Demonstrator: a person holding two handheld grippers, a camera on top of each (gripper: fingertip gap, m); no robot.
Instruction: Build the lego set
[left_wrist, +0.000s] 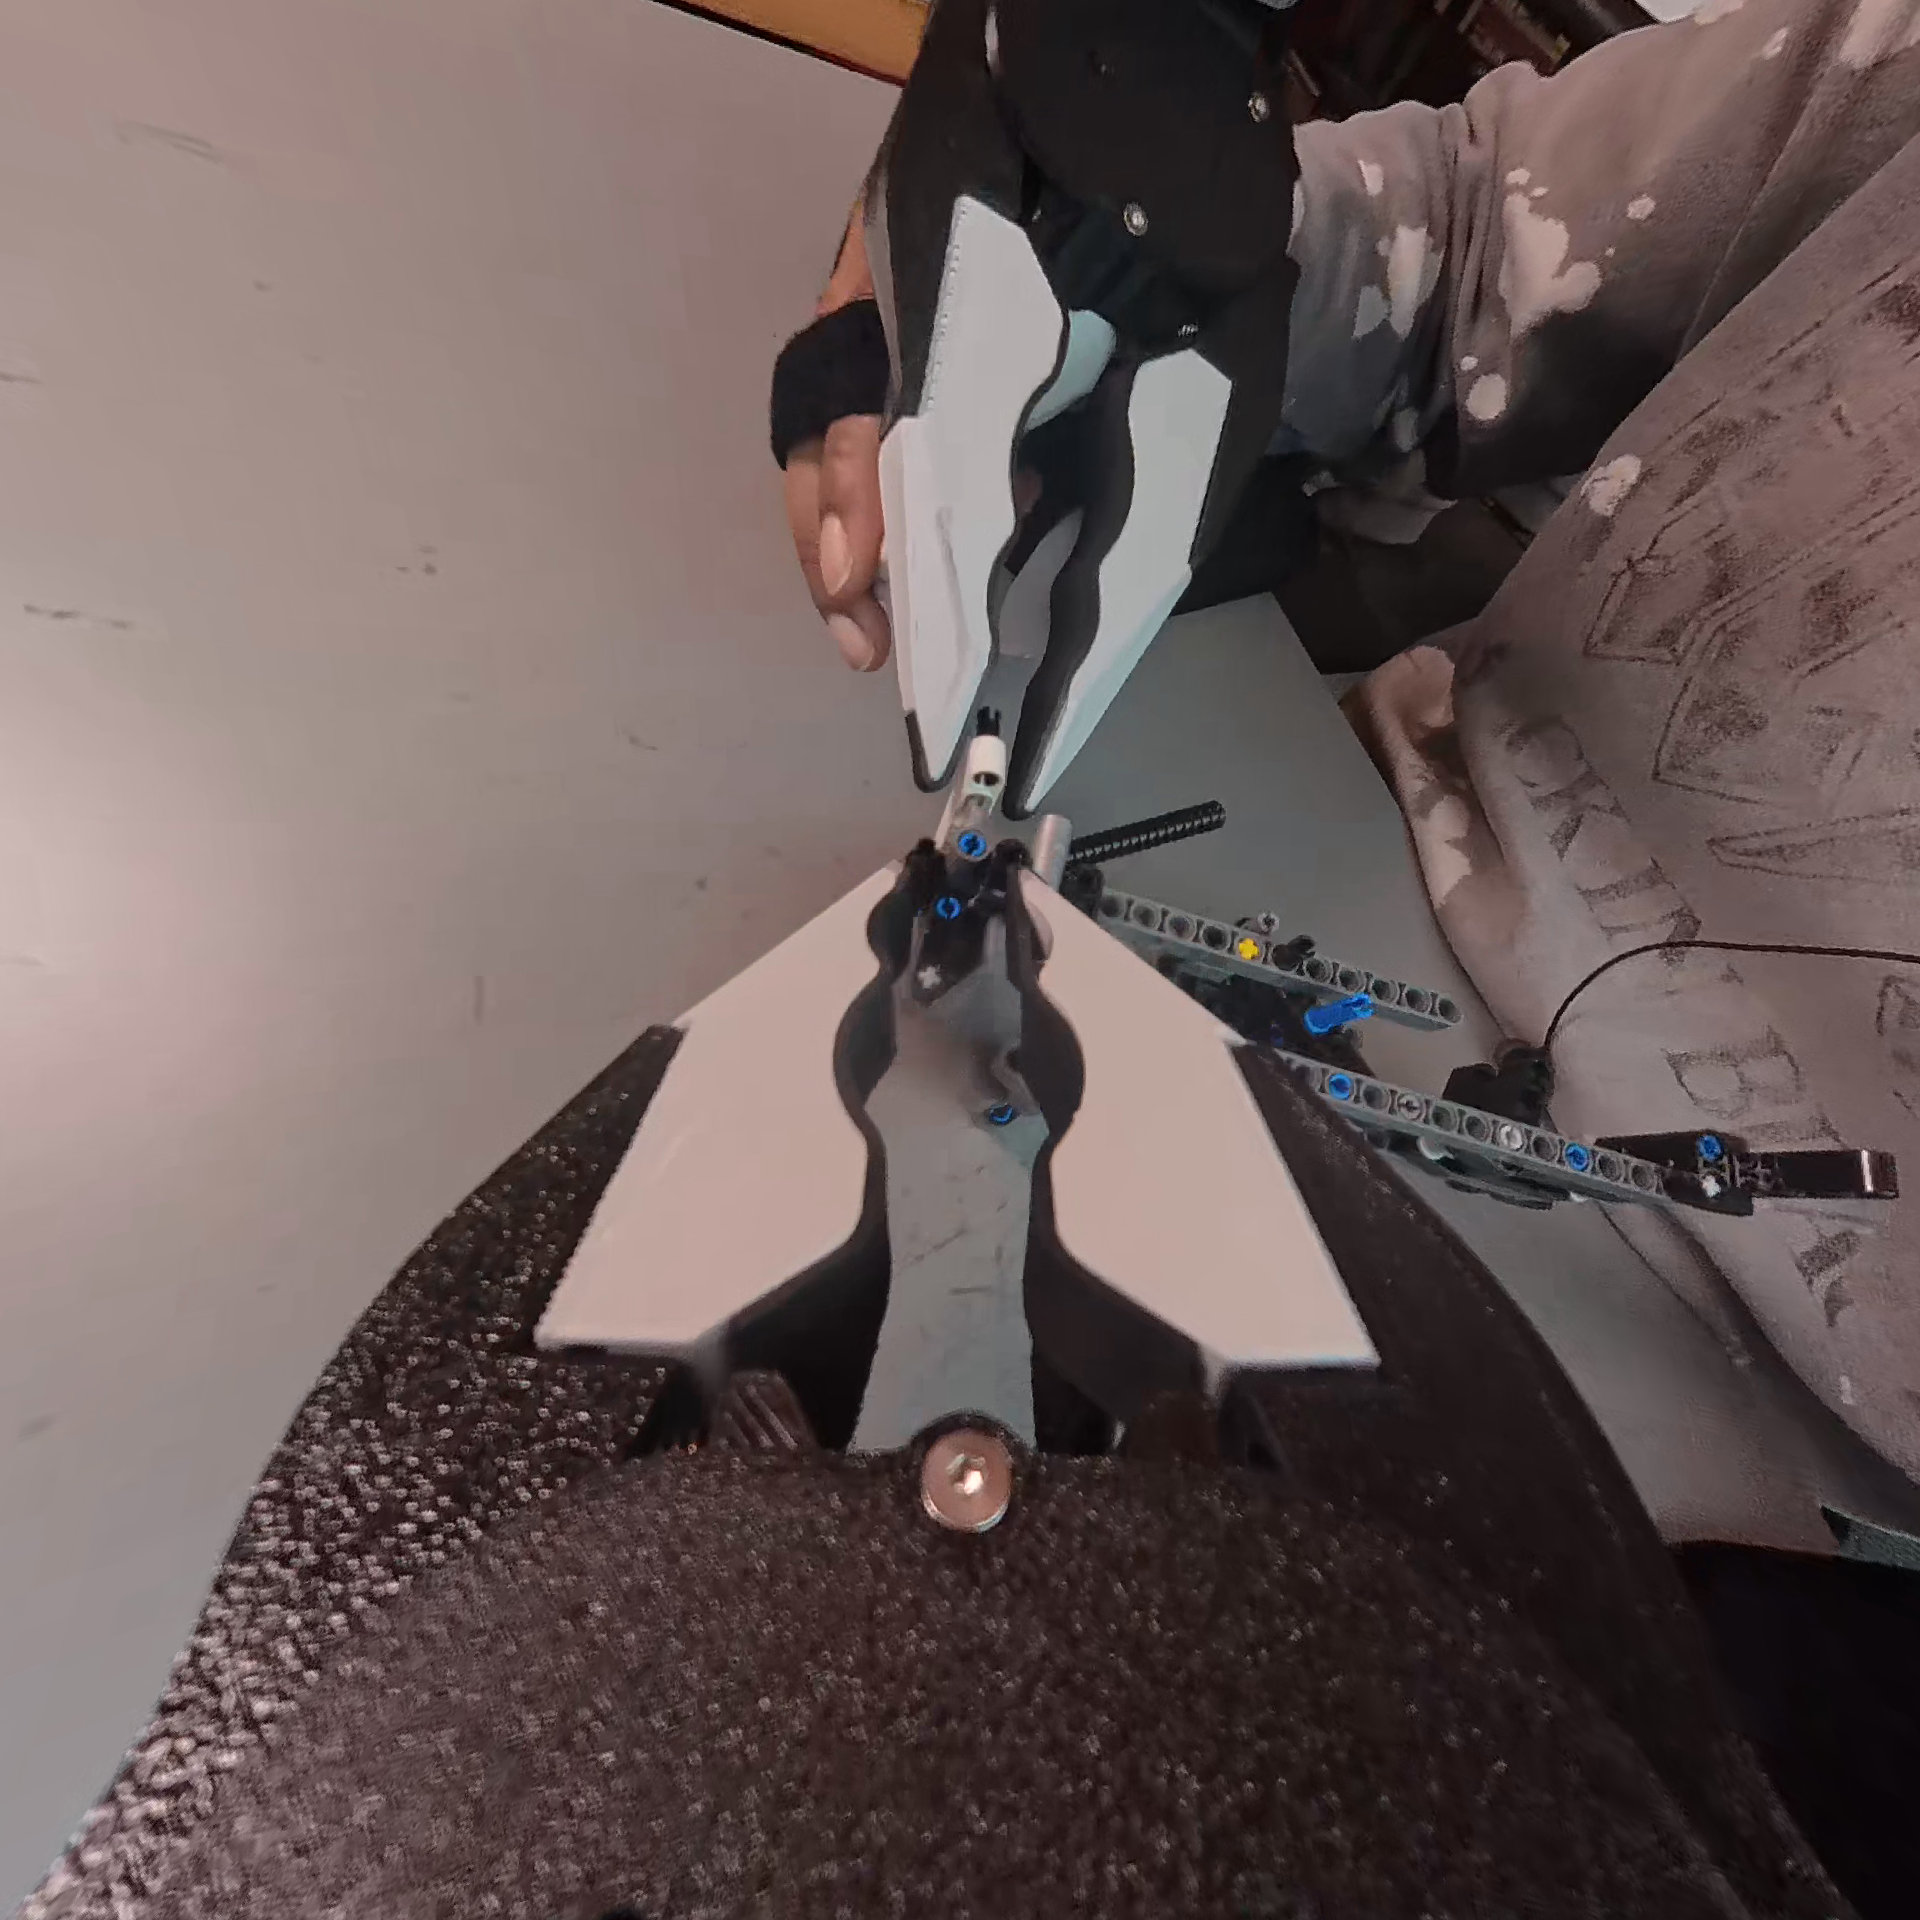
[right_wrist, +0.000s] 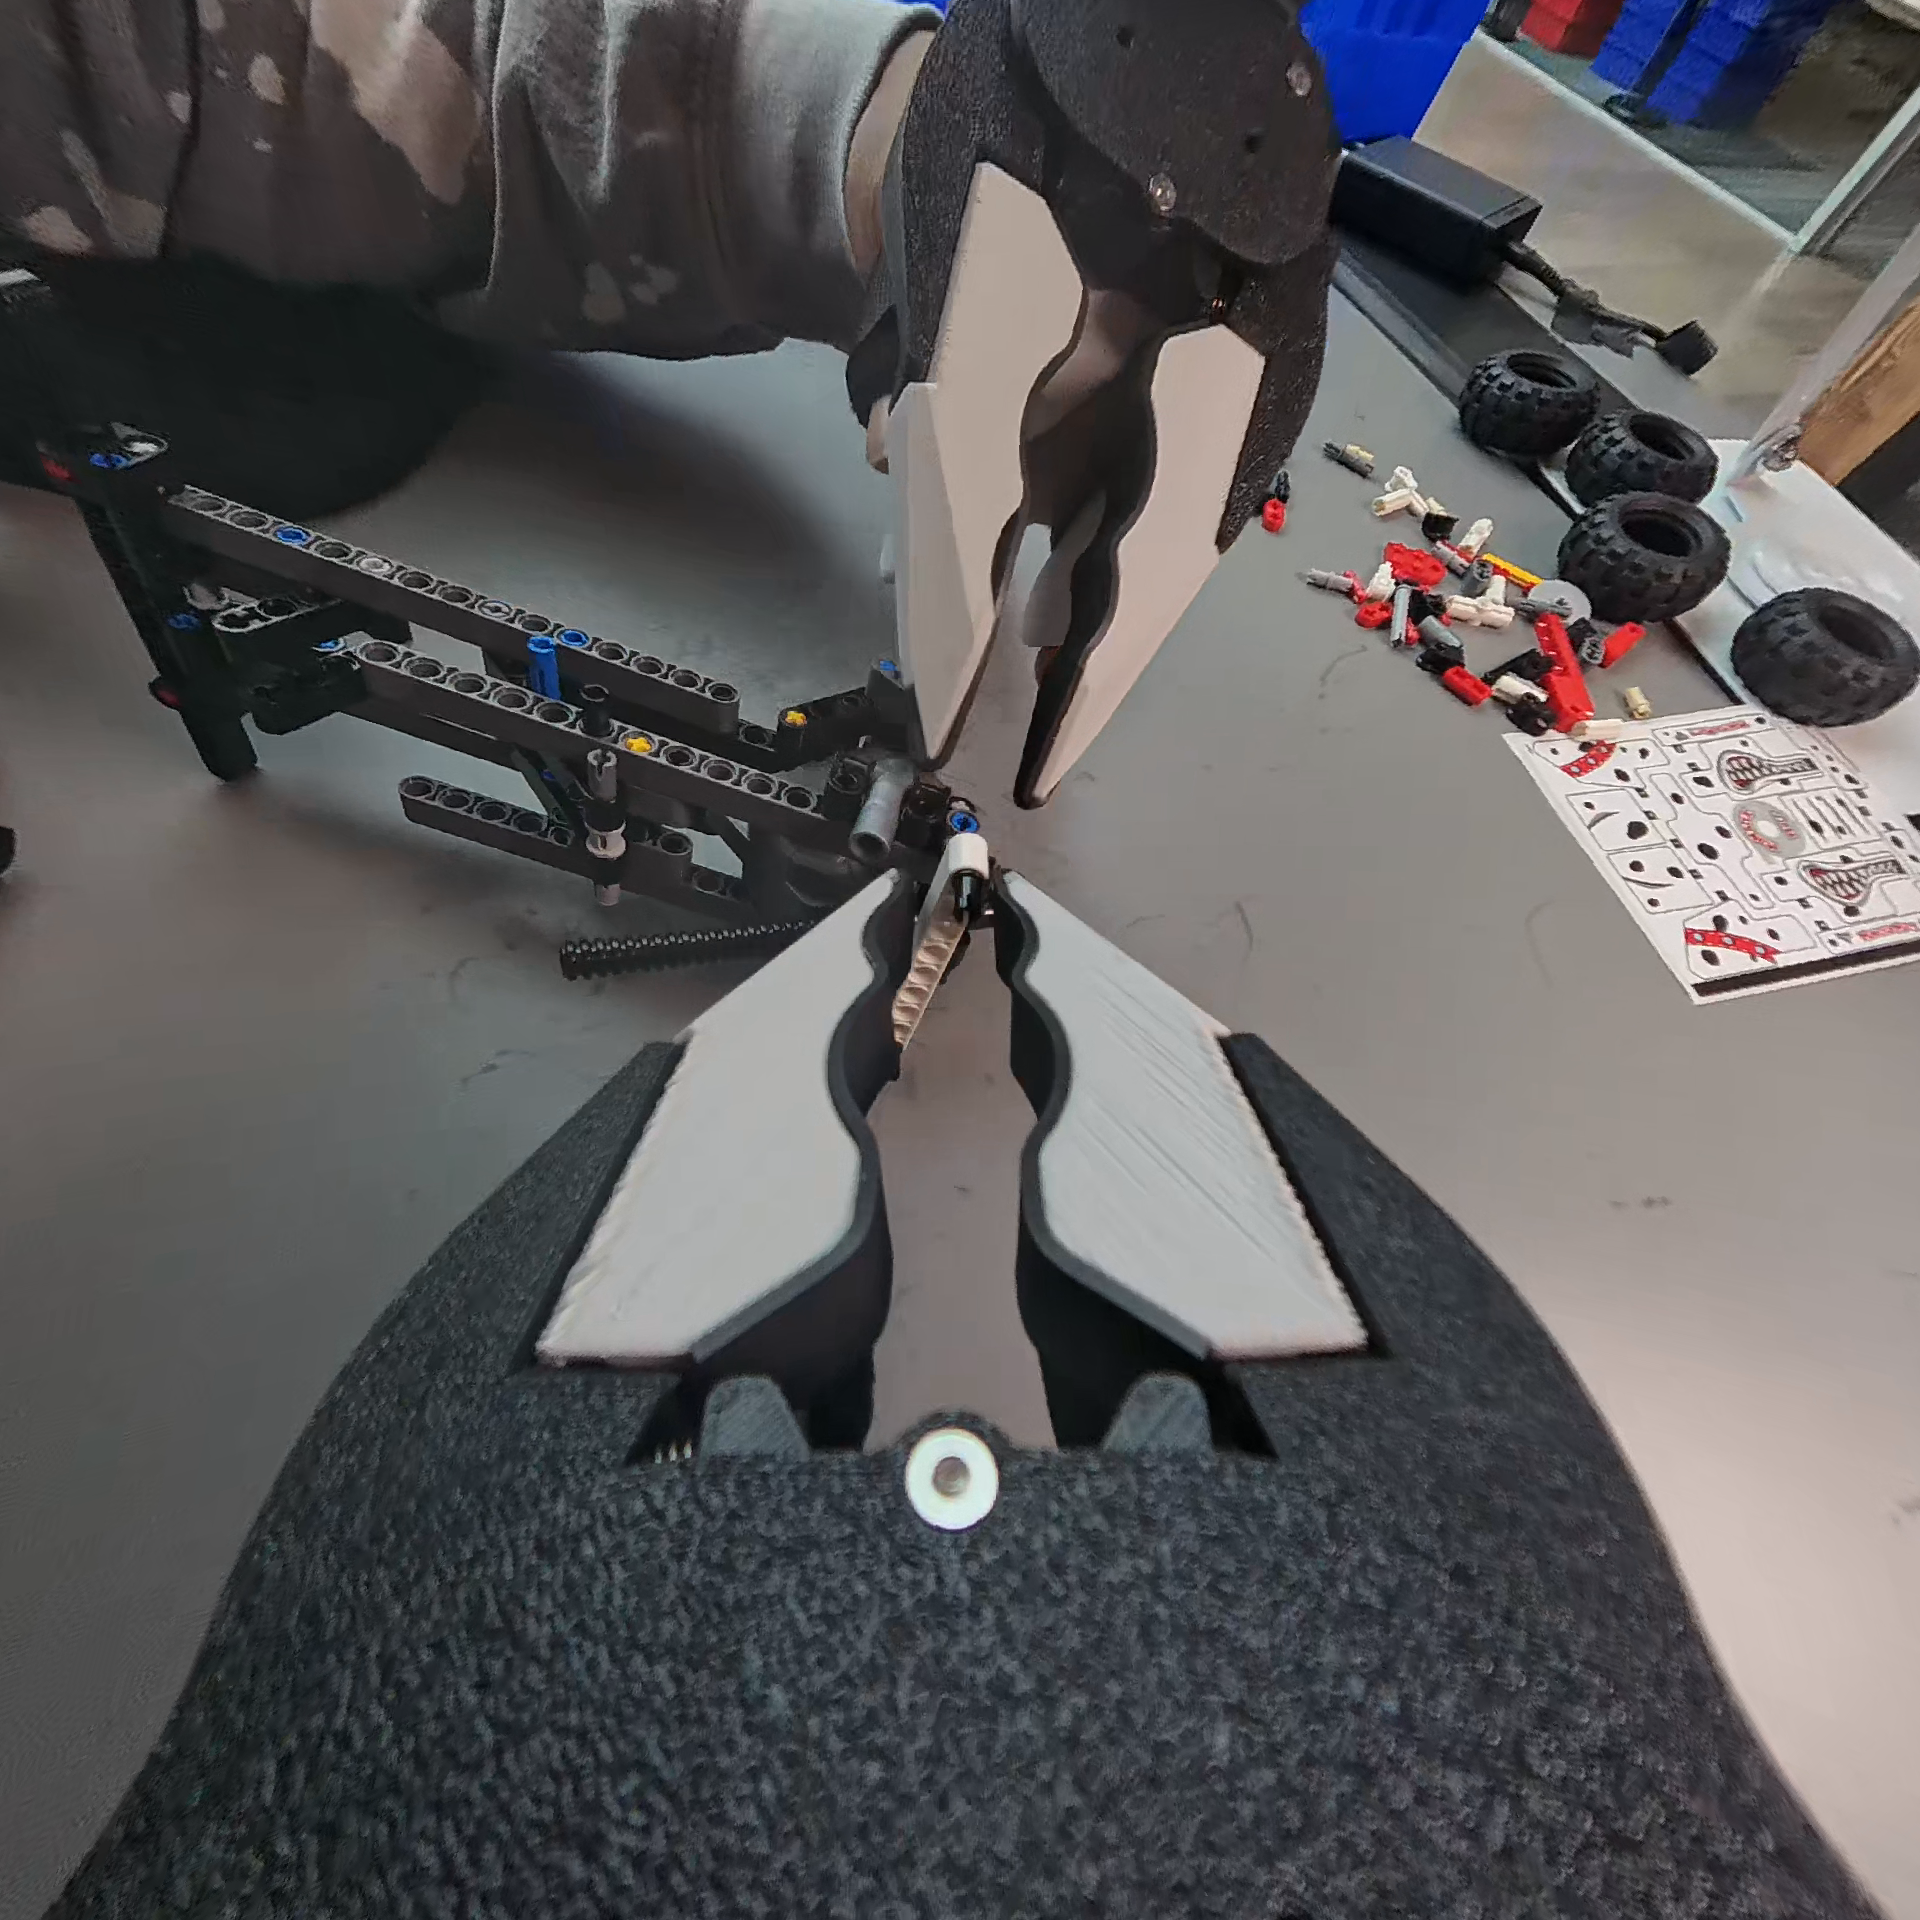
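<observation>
A dark grey lego frame (right_wrist: 582, 717) of long holed beams with blue and yellow pins lies on the grey table (right_wrist: 312, 1143); it also shows in the left wrist view (left_wrist: 1299, 961). My left gripper (left_wrist: 961, 868) is shut on the frame's black end piece (left_wrist: 935, 966). In the right wrist view it comes down from above (right_wrist: 977, 774). My right gripper (right_wrist: 945, 883) is shut on a light holed beam (right_wrist: 920, 977) with a white connector (right_wrist: 968, 857), whose tip touches the frame's end. In the left wrist view the right gripper (left_wrist: 966, 790) holds that connector (left_wrist: 982, 774) just above my fingertips.
A black ribbed hose (right_wrist: 675, 951) lies beside the frame. At the right are a pile of red, white and black loose pieces (right_wrist: 1486, 613), several black tyres (right_wrist: 1642, 556) and a sticker sheet (right_wrist: 1745, 831). A black power adapter (right_wrist: 1434, 208) lies at the back. A person's sleeve (left_wrist: 1558, 260) is close by. Left and right tips are no more than a few centimetres apart.
</observation>
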